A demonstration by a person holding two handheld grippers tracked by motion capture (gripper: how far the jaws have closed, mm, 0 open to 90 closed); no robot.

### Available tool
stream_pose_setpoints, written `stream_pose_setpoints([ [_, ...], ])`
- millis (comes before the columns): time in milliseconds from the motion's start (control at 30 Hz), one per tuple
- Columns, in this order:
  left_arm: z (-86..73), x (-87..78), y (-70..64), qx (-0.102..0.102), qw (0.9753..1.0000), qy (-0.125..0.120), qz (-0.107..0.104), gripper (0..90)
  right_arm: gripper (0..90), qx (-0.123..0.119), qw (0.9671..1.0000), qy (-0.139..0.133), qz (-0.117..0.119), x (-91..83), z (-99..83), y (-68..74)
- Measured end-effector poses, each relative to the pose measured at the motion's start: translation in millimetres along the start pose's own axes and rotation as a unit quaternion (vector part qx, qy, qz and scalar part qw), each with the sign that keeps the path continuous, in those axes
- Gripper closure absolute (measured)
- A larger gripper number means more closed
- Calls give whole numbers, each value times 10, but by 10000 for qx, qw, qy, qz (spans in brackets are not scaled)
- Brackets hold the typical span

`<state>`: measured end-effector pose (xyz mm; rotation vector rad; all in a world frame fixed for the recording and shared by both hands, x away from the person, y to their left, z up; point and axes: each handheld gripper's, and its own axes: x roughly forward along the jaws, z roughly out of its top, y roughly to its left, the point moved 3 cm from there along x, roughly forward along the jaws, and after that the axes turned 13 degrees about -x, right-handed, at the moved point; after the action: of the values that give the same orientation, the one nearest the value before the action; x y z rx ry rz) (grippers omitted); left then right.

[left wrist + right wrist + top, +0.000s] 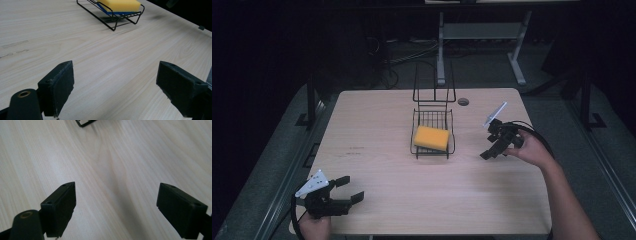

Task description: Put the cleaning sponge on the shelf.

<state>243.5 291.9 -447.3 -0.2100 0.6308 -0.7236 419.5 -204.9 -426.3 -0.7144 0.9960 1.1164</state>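
Note:
A yellow sponge (pixel 431 138) with a blue underside lies in a black wire rack (pixel 432 116) at the middle of the light wooden table (pixel 387 175). In the left gripper view the sponge (pixel 122 4) and the rack (pixel 112 21) sit far ahead. My left gripper (pixel 350 188) rests at the near left corner, open and empty, its jaws wide over bare wood (pixel 115 82). My right gripper (pixel 490 148) hovers to the right of the rack, tilted down, open with nothing between its jaws. A corner of the rack (pixel 83 123) shows at the top of the right gripper view.
The rack has a tall wire back (pixel 434 82) rising behind the sponge. A round cable hole (pixel 463 101) is in the table's far edge. Metal desk legs (pixel 517 60) and cables lie on the dark floor beyond the table.

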Motion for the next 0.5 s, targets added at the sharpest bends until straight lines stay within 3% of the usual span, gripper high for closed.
stream_pose_setpoints([
  [500, -3, 3, -3, -8, 10000, 2, -7, 140, 156, 10, 10000, 30, 7, 45, -196, 143],
])
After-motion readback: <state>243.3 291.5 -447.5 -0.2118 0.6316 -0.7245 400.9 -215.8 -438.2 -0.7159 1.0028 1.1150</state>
